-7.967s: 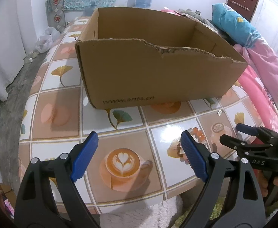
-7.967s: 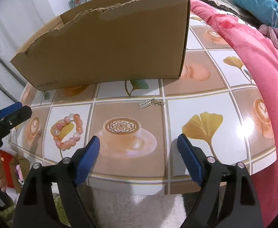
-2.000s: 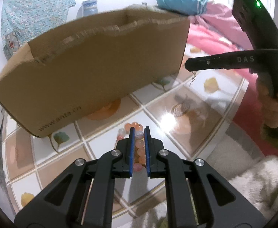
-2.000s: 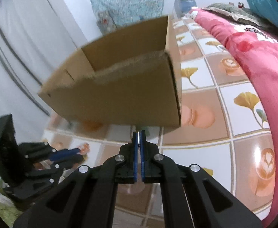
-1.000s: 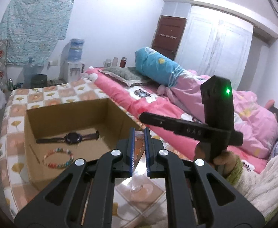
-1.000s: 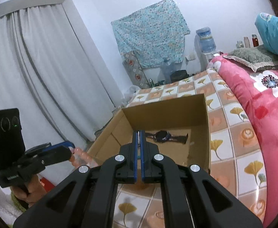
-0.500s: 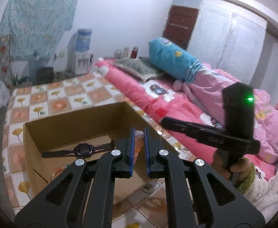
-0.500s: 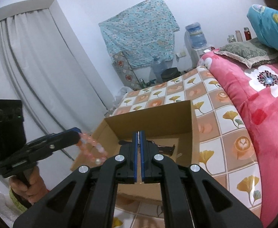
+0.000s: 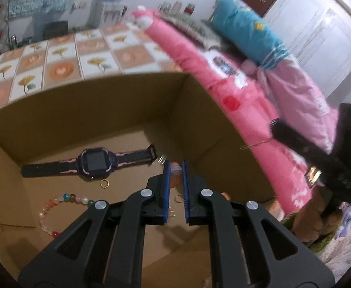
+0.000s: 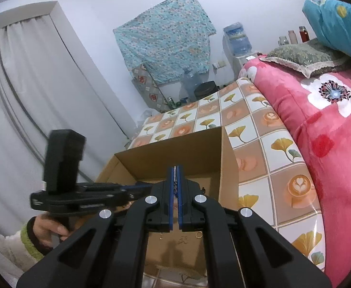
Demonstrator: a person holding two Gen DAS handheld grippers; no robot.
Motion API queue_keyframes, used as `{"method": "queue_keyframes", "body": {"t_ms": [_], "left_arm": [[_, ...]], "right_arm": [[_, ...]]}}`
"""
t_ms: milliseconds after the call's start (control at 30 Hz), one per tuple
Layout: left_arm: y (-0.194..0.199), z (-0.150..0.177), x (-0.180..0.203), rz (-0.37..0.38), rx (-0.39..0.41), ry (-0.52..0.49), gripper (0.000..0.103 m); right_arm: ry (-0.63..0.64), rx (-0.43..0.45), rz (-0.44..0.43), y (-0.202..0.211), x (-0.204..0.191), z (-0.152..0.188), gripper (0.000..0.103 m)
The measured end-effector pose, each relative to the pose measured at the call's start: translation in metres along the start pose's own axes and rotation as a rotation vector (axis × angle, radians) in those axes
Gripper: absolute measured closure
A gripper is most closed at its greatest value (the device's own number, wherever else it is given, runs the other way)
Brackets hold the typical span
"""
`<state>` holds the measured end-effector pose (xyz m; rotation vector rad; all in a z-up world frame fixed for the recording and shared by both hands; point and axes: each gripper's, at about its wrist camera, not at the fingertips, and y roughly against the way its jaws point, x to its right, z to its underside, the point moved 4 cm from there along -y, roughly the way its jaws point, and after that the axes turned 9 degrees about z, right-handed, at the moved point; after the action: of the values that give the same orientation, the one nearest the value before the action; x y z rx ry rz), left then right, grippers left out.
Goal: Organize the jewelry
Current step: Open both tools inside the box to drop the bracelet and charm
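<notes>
An open cardboard box (image 9: 79, 110) fills the left wrist view. On its floor lie a dark watch (image 9: 91, 163), a multicoloured bead bracelet (image 9: 55, 211) and small gold rings (image 9: 104, 183). My left gripper (image 9: 175, 165) hangs over the box, pointing down into it, shut on a pink-orange bead bracelet (image 9: 174, 178). To its right, over the box's right wall, my right gripper (image 9: 278, 129) holds a thin chain (image 9: 257, 143). The right wrist view shows that gripper (image 10: 175, 170) shut on the chain (image 10: 174, 186) above the box (image 10: 180, 148), the left gripper (image 10: 137, 188) beside it.
The box stands on a table with a coffee-and-leaf tile cloth (image 10: 283, 153). A bed with a pink quilt (image 10: 331, 120) runs along the table's right side. A white curtain (image 10: 19, 96) hangs at the left. A person's hand (image 10: 48, 230) holds the left gripper.
My left gripper has swung forward and down over the box with the pink bracelet and now looks into it. The right gripper has drifted closer to the box with the chain.
</notes>
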<state>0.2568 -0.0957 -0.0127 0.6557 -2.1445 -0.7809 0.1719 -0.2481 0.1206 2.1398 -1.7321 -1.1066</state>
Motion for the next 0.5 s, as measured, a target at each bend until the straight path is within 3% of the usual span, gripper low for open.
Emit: {"method": "queue_keyframes", "body": {"t_ms": [67, 167, 233, 367, 500], "left_arm": [[-0.008, 0.002, -0.007, -0.058, -0.028, 0.003, 0.094], [-0.014, 0.005, -0.016, -0.038, -0.065, 0.058, 0.09], [-0.008, 0.004, -0.018, -0.055, -0.043, 0.067, 0.083], [0.008, 0.004, -0.02, -0.063, 0.009, 0.078, 0.082], [0.039, 0.008, -0.018, -0.073, 0.101, 0.082, 0.067]], "right_arm": [[-0.006, -0.011, -0.001, -0.003, 0.002, 0.001, 0.1], [-0.013, -0.025, 0.006, -0.007, 0.006, 0.002, 0.1], [-0.019, -0.037, 0.008, -0.01, 0.008, 0.003, 0.1], [-0.012, -0.063, -0.003, -0.012, 0.004, 0.004, 0.1], [0.024, -0.128, -0.05, -0.02, -0.013, 0.0, 0.1]]}}
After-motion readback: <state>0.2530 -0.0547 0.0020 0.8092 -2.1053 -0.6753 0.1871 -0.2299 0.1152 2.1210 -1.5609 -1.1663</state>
